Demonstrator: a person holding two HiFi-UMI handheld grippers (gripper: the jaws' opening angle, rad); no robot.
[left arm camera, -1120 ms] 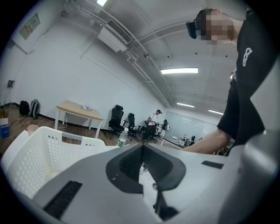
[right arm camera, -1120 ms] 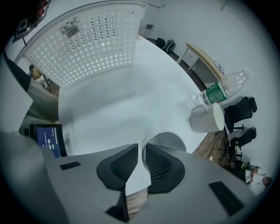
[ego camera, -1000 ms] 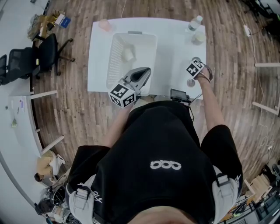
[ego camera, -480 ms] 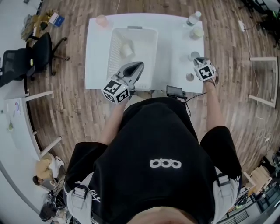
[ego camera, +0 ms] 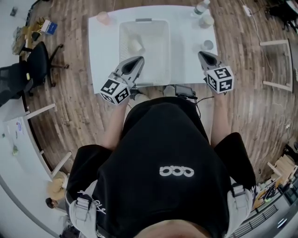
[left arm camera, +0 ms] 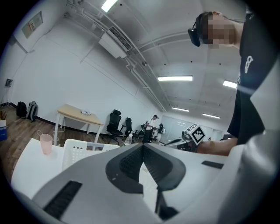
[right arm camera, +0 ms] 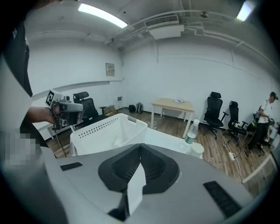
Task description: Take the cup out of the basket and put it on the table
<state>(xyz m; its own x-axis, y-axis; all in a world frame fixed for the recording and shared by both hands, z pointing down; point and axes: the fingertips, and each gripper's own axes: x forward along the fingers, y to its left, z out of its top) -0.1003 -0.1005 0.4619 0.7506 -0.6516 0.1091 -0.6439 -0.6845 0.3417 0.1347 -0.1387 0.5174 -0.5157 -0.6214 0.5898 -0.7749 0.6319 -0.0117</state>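
The white slatted basket [ego camera: 156, 39] stands on the white table [ego camera: 186, 56] with a pale cup [ego camera: 135, 45] lying inside it. A small grey cup [ego camera: 207, 45] stands on the table right of the basket. My left gripper [ego camera: 139, 59] hovers over the basket's near left corner, shut and empty. Its shut tips [left arm camera: 142, 145] point over the basket [left arm camera: 83, 151]. My right gripper [ego camera: 201, 54] hangs just short of the grey cup, also shut and empty. In the right gripper view its tips [right arm camera: 141, 145] meet, with the basket [right arm camera: 109, 129] to the left.
A pink cup [ego camera: 103, 17] stands at the table's far left corner. A water bottle [ego camera: 200, 8] and a white tub [ego camera: 206, 20] are at the far right. A black device [ego camera: 185, 91] sits at the near edge. Office chairs [ego camera: 35, 65] stand on the wooden floor to the left.
Both grippers have drawn back toward the person and stand higher. The right gripper has left the table's right edge, where it was low beside a small cup.
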